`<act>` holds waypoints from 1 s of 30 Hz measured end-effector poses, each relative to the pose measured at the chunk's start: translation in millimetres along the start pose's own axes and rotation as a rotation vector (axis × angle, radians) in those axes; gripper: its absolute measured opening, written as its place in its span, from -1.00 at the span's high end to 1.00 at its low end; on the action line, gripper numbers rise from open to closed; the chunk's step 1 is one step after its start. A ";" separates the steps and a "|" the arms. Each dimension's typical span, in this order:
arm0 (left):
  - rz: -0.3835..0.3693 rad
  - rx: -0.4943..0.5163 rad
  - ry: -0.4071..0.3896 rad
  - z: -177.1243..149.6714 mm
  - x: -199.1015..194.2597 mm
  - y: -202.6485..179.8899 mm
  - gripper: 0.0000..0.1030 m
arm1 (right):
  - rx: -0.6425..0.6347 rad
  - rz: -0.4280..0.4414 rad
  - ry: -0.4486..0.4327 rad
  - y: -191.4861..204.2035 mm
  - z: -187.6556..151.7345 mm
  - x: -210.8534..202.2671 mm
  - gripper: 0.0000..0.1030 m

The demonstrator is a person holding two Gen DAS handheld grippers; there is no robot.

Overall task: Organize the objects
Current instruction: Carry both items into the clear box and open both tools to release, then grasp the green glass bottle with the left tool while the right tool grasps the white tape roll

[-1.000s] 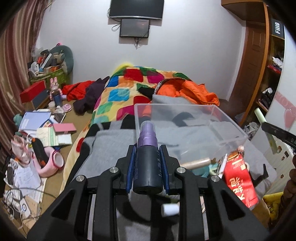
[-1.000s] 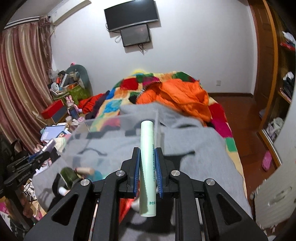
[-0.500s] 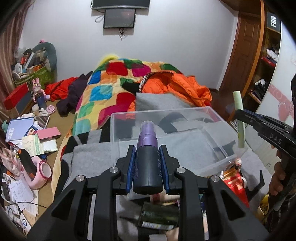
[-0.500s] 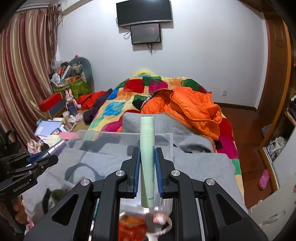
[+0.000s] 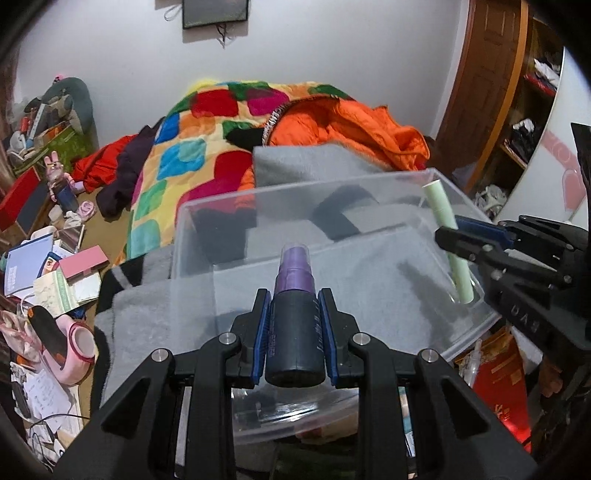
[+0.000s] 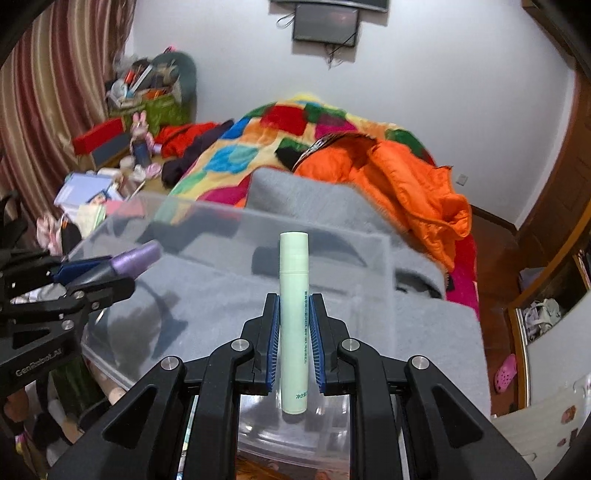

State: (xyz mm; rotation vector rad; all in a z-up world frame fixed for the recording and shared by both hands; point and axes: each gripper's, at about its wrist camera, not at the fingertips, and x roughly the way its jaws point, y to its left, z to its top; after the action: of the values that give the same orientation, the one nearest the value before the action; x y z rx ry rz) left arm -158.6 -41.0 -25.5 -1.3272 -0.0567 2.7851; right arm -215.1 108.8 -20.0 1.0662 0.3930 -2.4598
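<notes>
Over the clear bin [image 5: 369,192], left gripper [image 5: 295,325] clasping purple-capped bottle [image 5: 295,332].

Cluttered bedroom, quilted bed [image 5: 207,147], wall screen [image 6: 325,22]

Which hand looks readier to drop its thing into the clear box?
Probably the right gripper: its green tube already hangs inside the clear box by the wall, while the left gripper's purple-capped bottle sits over the near edge.
</notes>
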 end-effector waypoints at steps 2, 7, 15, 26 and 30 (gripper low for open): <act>0.003 0.009 0.008 0.2 4.0 -0.8 0.51 | -0.025 0.001 0.021 5.0 -0.8 5.9 0.73; -0.007 0.015 0.023 3.4 8.1 -0.4 0.51 | -0.018 0.030 0.055 5.2 -2.5 13.8 0.72; -0.035 0.009 0.034 2.4 5.6 0.0 0.49 | 0.007 0.045 0.062 1.0 -5.5 9.0 0.72; -0.010 -0.008 -0.091 -10.8 -44.5 2.8 -0.30 | 0.082 0.080 -0.060 -11.3 -17.8 -46.5 0.07; 0.007 -0.009 -0.109 -24.9 -58.2 1.5 -0.55 | 0.128 0.086 -0.106 -19.4 -30.0 -71.8 -0.15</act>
State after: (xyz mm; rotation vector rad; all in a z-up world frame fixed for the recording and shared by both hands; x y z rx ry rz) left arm -102.8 -46.2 3.9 -1.1789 -0.0692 2.8638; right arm -161.9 157.5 15.0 0.9761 0.1559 -2.4786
